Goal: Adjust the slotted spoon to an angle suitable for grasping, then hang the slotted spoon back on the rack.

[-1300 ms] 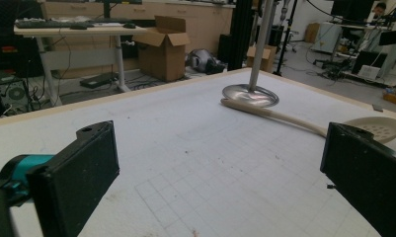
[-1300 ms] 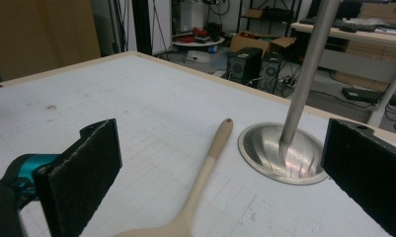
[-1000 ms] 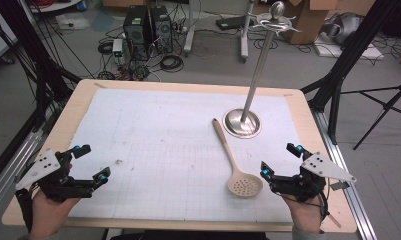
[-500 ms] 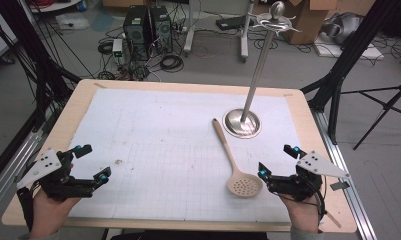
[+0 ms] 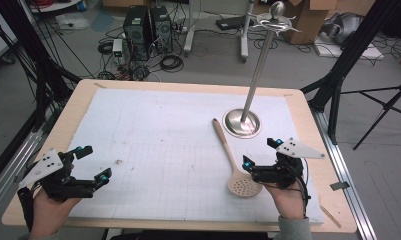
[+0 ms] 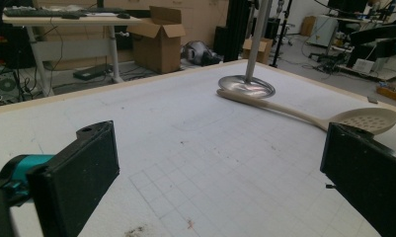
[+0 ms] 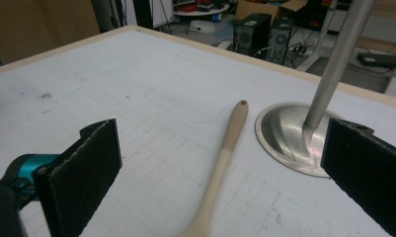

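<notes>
Counter: a wooden-edged counter covered by a white gridded mat.
Slotted spoon: a beige slotted spoon lies flat on the mat, right of centre; its handle end points toward the far side and lies just beside the stand's base, its perforated bowl lies nearest the person.
Stand: a metal stand with a round shiny base rises from the mat's far right part; curved hooks and a ball sit at its top.
Left gripper: the left gripper is held low over the near left corner of the mat, well apart from the spoon; its fingers are spread wide with nothing between them.
Right gripper: the right gripper is held at the near right, just beside the spoon's bowl; its fingers are spread wide and empty, and its own view looks along the spoon's handle toward the base.
Floor: computer towers, cables and cardboard boxes lie beyond the counter.
</notes>
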Tool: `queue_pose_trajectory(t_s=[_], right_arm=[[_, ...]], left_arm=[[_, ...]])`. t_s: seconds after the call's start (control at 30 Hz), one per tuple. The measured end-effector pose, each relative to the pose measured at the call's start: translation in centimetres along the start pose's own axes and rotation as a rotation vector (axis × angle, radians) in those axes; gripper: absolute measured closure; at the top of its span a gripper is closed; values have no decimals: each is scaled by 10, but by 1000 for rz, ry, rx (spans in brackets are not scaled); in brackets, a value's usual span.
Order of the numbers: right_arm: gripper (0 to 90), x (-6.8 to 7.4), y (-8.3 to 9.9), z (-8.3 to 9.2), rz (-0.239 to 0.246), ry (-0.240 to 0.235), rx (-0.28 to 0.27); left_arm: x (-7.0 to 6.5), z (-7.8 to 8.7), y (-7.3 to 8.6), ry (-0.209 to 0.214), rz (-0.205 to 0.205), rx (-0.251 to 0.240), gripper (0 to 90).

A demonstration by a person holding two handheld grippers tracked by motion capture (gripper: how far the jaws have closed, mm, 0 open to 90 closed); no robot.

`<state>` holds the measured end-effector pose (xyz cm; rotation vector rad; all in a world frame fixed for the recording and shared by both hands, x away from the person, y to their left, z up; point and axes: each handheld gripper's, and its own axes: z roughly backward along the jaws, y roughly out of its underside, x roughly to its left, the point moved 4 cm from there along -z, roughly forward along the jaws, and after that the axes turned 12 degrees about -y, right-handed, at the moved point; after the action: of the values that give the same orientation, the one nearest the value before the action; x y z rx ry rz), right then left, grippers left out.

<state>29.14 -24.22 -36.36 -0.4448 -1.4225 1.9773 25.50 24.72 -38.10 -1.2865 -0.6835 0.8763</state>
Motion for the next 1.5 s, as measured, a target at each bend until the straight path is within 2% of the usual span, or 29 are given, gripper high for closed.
queue_pose_trajectory(t_s=[0.07,0.17,0.37,0.67,0.93,1.07,1.1,1.13,1.17,1.27,1.43,1.47,1.5], right_arm=[[11,-1,0,-3,-2,1,8],[11,-7,1,-14,-20,11,60],[10,-10,-2,-28,-58,36,120],[11,-15,-8,-57,-74,74,227],[11,-17,-9,-81,-95,66,290],[11,-18,-5,-94,-110,64,350],[11,-18,-5,-94,-110,64,350],[11,-19,-2,-100,-114,65,379],[11,-19,-2,-100,-114,65,379],[11,-22,5,-107,-128,75,440],[62,-25,10,-111,-138,63,483],[91,-26,11,-112,-149,63,491],[206,-26,14,-113,-169,34,510]], left_arm=[[0,1,0,0,0,0,17],[2,3,3,-7,6,6,17],[2,6,5,-15,6,14,18],[5,16,9,-37,9,20,18],[8,22,11,-55,17,21,18],[8,23,13,-56,18,25,18],[8,23,13,-57,19,26,18],[8,23,13,-57,18,27,18],[8,23,13,-56,20,28,18],[9,22,14,-55,20,29,18],[10,21,15,-55,22,36,17],[10,21,16,-56,22,37,18],[10,21,16,-57,21,38,18]])
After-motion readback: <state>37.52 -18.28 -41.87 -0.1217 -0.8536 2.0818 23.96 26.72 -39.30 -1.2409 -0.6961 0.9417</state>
